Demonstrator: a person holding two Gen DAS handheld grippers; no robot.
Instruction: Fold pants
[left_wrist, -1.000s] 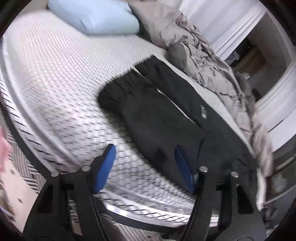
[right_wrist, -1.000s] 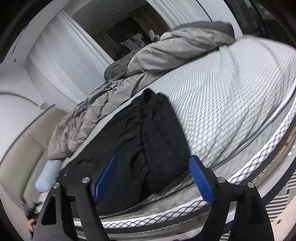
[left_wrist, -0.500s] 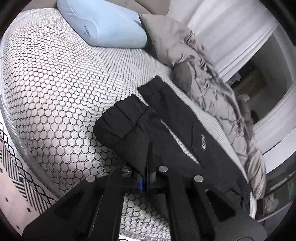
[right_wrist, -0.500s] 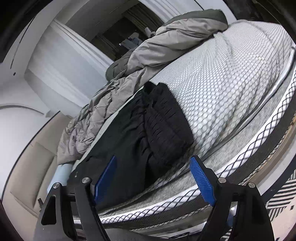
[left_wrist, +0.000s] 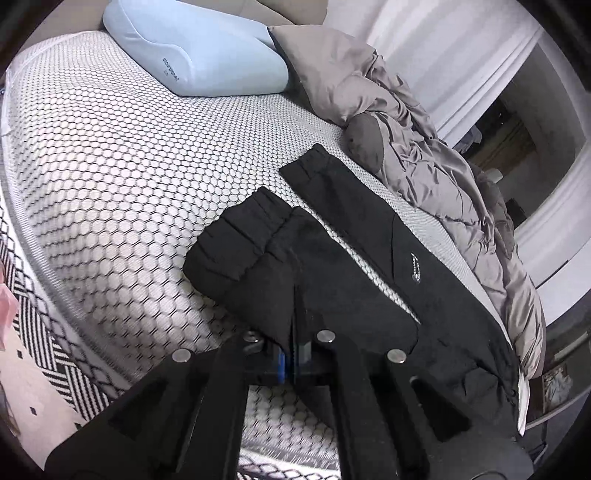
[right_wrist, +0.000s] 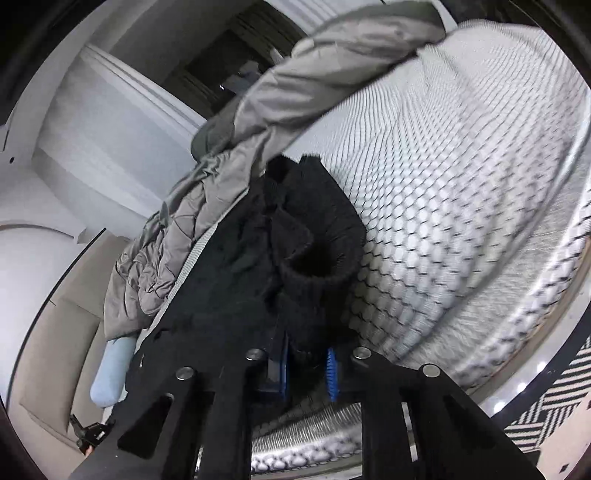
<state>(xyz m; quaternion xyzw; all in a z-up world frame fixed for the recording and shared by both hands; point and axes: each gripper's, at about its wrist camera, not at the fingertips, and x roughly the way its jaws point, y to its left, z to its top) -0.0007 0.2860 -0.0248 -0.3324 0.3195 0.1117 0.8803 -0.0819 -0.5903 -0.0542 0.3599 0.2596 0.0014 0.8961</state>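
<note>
Black pants (left_wrist: 332, 266) lie across the white honeycomb-patterned mattress (left_wrist: 110, 155), waistband end toward the pillow. My left gripper (left_wrist: 291, 360) is shut on the near edge of the pants just behind the elastic waistband. In the right wrist view the pants (right_wrist: 229, 280) show their ribbed leg cuff (right_wrist: 317, 266), which is pinched and lifted between the blue pads of my right gripper (right_wrist: 308, 369).
A light blue pillow (left_wrist: 199, 55) lies at the head of the bed. A rumpled grey duvet (left_wrist: 424, 155) lies along the far side of the pants. It also shows in the right wrist view (right_wrist: 295, 85). A black-and-white patterned rug (left_wrist: 33, 350) covers the floor beside the bed.
Both grippers went from wide open to shut on the pants: the left closed on the waist edge first, the right then closed on the leg cuff and moved in closer.
</note>
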